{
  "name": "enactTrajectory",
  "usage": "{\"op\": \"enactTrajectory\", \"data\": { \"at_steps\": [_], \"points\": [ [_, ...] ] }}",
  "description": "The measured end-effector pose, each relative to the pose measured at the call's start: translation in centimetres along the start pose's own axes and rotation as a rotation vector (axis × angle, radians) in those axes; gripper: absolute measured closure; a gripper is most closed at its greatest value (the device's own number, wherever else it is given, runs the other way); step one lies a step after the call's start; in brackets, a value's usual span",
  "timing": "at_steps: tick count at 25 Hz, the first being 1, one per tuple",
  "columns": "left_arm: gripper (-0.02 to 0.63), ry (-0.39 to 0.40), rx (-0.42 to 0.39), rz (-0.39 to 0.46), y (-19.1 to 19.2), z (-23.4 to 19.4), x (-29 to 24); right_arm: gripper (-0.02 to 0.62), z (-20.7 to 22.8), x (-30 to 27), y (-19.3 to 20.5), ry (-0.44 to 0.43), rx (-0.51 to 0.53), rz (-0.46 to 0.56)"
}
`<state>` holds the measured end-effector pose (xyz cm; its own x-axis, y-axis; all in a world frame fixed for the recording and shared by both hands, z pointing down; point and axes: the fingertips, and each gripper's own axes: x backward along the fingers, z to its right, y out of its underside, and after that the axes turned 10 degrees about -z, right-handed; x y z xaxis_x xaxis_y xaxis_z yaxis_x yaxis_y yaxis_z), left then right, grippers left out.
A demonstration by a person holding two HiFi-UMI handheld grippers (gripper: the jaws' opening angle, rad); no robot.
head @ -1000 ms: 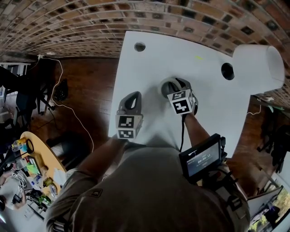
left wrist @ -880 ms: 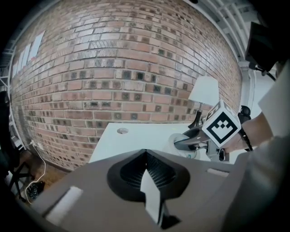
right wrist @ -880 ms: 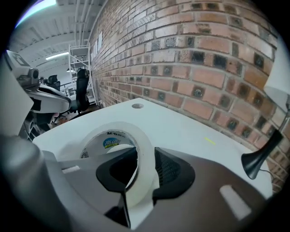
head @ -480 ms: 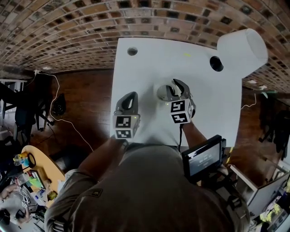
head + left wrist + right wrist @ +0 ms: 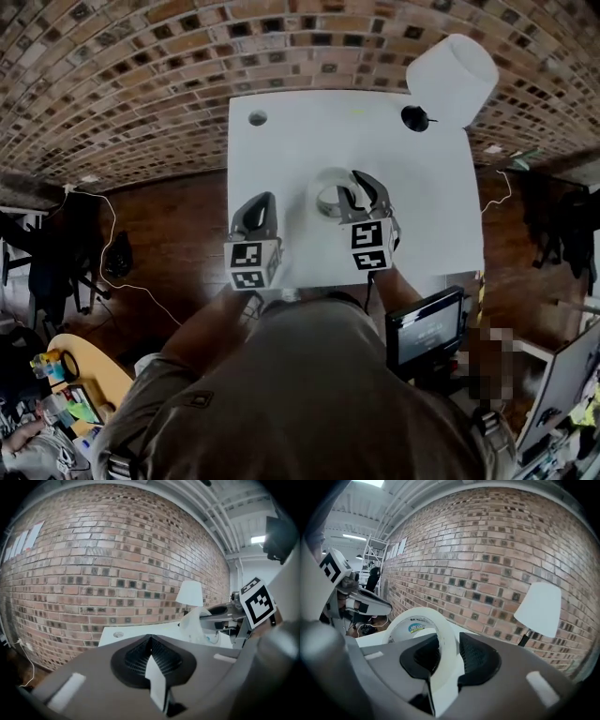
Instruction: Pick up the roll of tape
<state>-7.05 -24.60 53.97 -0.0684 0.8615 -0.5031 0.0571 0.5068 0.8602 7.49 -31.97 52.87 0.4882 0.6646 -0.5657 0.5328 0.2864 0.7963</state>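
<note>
Tape roll (image 5: pixel 443 634) higher in right gripper (image 5: pixel 450 656)

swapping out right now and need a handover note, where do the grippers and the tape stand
Right gripper: shut on the roll of tape, one jaw inside the ring and one outside, pinching its wall. The roll stands on edge.
Left gripper: shut, with nothing between its jaws, held beside the right one over the near part of the table.
Tape: in the right gripper, and it looks clear of the tabletop.
Also there: a white lamp at the far right corner of the table.
Done: the roll is gripped and appears picked up.
Left: keep the grip steady; no drop-off spot is given.
</note>
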Motion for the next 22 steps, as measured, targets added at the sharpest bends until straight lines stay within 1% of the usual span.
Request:
{"op": "enactTrajectory", "data": {
  "at_steps": [5,12,17,22],
  "points": [
    [0.604,0.061,-0.019,0.047,-0.9,1.2,1.9,0.468,-0.7,4.4,-0.9,0.067,-0.022,0.044],
    [0.604,0.13,-0.034,0.091,-1.3,3.1,4.5,0.468,-1.1,9.6,-0.7,0.135,-0.065,0.076],
    [0.604,0.13,-0.031,0.124,-2.1,4.8,5.9,0.465,-0.9,11.8,-0.1,0.122,-0.068,0.099],
    [0.604,0.092,-0.034,0.153,-2.8,6.6,7.2,0.465,-0.3,13.4,0.2,0.084,-0.065,0.14]
  ]
}}
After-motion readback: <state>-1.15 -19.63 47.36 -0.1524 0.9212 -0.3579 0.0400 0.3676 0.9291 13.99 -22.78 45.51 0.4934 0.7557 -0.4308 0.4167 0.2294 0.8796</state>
